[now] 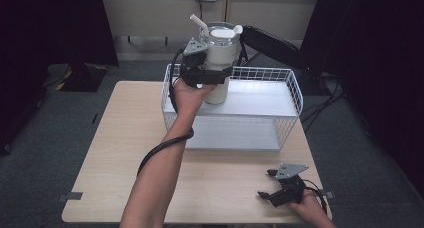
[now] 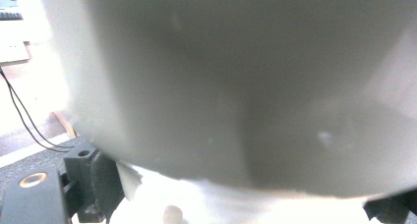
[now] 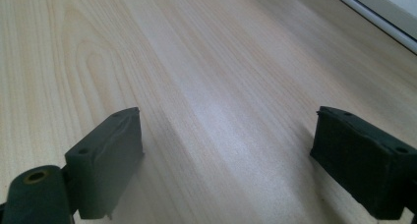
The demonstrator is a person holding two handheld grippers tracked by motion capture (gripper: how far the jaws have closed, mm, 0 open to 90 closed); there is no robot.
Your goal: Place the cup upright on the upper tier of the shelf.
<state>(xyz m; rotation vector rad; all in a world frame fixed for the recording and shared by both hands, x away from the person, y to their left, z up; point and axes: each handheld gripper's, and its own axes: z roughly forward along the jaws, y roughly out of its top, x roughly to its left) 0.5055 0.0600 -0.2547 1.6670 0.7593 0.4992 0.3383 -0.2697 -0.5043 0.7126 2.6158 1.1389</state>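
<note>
The left gripper (image 1: 212,77) has its jaws clamped around the lower body of a white tumbler (image 1: 219,63), one jaw on each side of it; in the left gripper view the tumbler's pale wall (image 2: 236,86) sits right against the camera, blurred, with the black jaw ends just visible at the bottom corners. The tumbler stands upright, with a clear lid and a white straw (image 1: 199,24) slanting up to the left from it. Its base is at the top shelf of a white wire rack (image 1: 295,88), toward that shelf's left end, though whether it rests on the shelf or hangs just above it cannot be told. The rack stands on the far half of a light wooden table (image 1: 125,138), with a second white shelf lower down. The person's left forearm reaches up from the near edge to the gripper, with its black cable looping beside the wrist. The right gripper (image 1: 267,184) lies low at the near right corner of the table, well apart from the rack; its jaws are spread wide with nothing between them, and the right gripper view shows bare wood grain (image 3: 206,86) between the two black pads.
</note>
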